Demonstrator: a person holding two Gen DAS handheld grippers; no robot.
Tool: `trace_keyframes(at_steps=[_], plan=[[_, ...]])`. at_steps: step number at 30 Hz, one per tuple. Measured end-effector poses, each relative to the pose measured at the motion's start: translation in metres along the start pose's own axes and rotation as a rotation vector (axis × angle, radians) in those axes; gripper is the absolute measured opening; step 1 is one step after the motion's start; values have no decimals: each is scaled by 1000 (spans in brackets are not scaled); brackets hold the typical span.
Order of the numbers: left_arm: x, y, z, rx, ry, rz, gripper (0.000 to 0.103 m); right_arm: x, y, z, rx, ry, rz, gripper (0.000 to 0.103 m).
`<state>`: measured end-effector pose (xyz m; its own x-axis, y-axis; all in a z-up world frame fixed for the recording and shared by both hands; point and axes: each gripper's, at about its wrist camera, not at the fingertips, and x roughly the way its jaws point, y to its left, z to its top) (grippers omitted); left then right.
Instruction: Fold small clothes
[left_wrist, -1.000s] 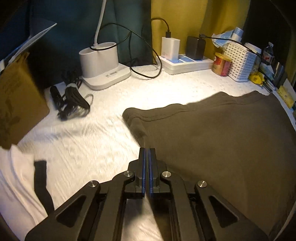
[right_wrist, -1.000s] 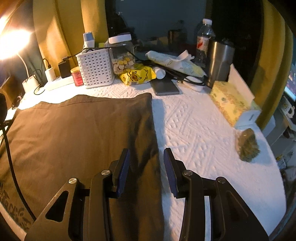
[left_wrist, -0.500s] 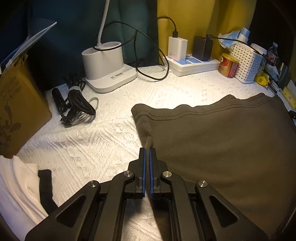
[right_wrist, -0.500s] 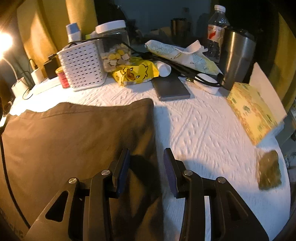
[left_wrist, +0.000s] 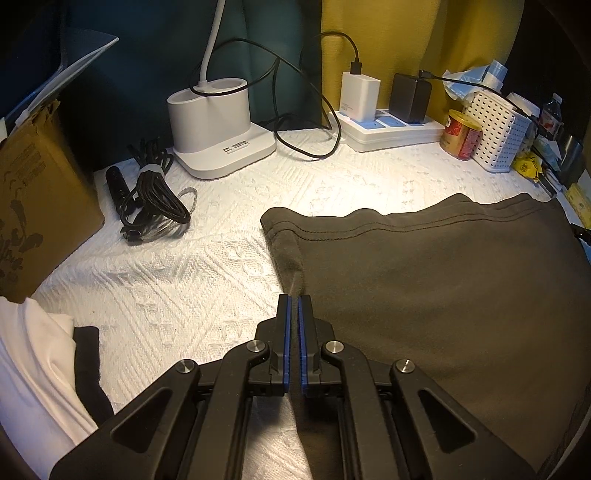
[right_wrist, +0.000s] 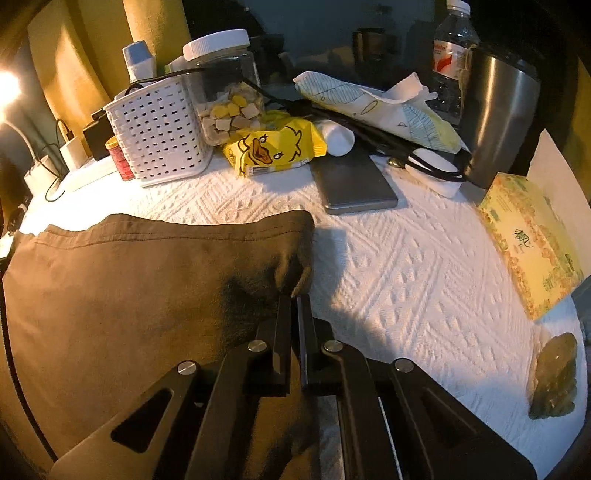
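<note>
A dark brown garment (left_wrist: 424, 288) lies spread on the white textured table cover (left_wrist: 184, 266). My left gripper (left_wrist: 294, 301) is shut on the garment's left edge, just below its stitched hem corner. In the right wrist view the same brown garment (right_wrist: 129, 280) fills the left half. My right gripper (right_wrist: 294, 300) is shut on its right edge near the far corner, where the cloth bunches and lifts into a small peak at the fingertips.
A lamp base (left_wrist: 218, 122), a cable bundle (left_wrist: 155, 199), a power strip (left_wrist: 388, 129) and a cardboard box (left_wrist: 40, 206) ring the left side. A white basket (right_wrist: 159, 136), snack bag (right_wrist: 273, 147), tablet (right_wrist: 354, 184), steel tumbler (right_wrist: 498, 122) and tissue box (right_wrist: 532, 240) crowd the right. White cloth (left_wrist: 33, 365) lies near left.
My right gripper moved forward along the garment's right edge and closed on it, bunching the cloth. The left gripper stayed shut on the left edge.
</note>
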<state>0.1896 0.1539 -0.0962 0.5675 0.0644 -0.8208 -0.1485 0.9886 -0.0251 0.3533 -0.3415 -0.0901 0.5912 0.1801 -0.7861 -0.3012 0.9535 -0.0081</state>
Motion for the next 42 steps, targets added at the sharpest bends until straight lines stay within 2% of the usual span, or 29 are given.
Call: trace_keyframes(at_steps=[3, 13, 19, 20, 21, 23, 24, 38, 39, 41, 42], plan=[[0, 0, 1, -1, 4, 2, 3, -1, 0, 1, -10, -2, -33, 3], [5, -2, 9, 16, 25, 23, 4, -2, -4, -1, 13, -1, -45, 3], [-24, -19, 4, 74, -61, 63, 4, -5, -2, -4, 11, 7, -89, 4], [-26, -20, 4, 74, -70, 67, 4, -6, -1, -4, 10, 10, -93, 5], [-32, -21, 3, 72, -81, 70, 4, -7, -1, -5, 9, 11, -102, 12], [-41, -23, 0, 67, -97, 60, 4, -11, -1, -7, 10, 12, -118, 25], [-45, -24, -3, 67, -102, 55, 4, -13, -2, -8, 13, 14, -125, 27], [-79, -52, -42, 27, -134, -59, 5, -64, 10, -51, 10, 13, -132, 27], [-81, -54, -45, 25, -136, -67, 6, -67, 12, -54, 11, 13, -130, 27], [-86, -55, -50, 11, -137, -80, 31, -74, 13, -60, 17, 17, -128, 27], [-88, -55, -52, -3, -144, -87, 58, -77, 13, -64, 22, 15, -130, 27]])
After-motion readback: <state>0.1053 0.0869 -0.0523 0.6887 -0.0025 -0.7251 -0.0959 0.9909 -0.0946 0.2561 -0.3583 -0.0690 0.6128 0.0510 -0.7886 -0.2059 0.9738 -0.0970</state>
